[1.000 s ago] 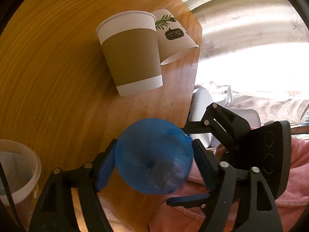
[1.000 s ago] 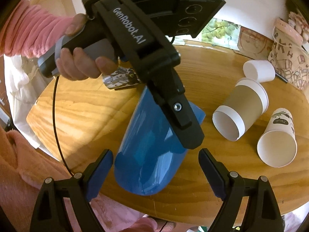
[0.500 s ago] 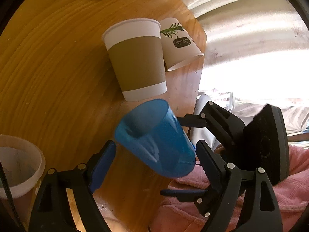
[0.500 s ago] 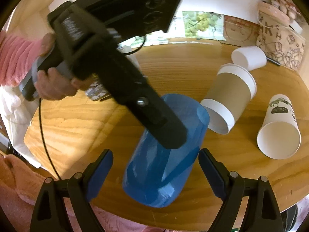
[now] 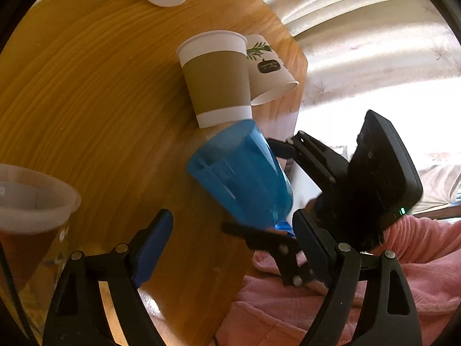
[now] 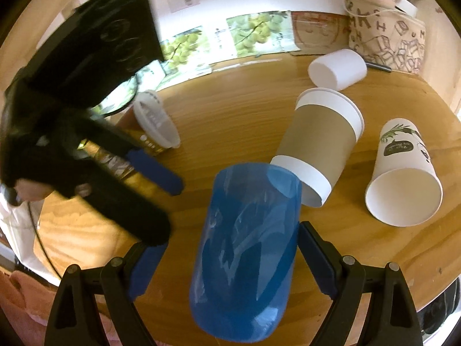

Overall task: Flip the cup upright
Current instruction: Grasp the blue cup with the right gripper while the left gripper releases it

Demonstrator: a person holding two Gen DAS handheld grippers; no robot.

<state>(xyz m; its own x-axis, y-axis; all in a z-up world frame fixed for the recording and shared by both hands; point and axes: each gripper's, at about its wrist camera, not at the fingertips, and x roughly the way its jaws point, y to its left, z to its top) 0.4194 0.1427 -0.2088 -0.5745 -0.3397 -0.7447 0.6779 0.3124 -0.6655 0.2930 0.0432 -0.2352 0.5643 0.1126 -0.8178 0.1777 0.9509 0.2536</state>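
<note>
The right tongs (image 6: 227, 262) gripped the blue cup (image 6: 245, 248) around its body, holding it tilted above the counter (image 6: 230, 109), base pointing away, mouth nearest the camera. By my reading the flip was underway: the cup was lifted but not yet stood upright or set down. The left tongs (image 5: 230, 248) hung released beside it, grasping nothing. Beyond the tongs were one blue cup, three paper cups lying on their sides and one translucent tub (image 5: 34, 199).
</note>
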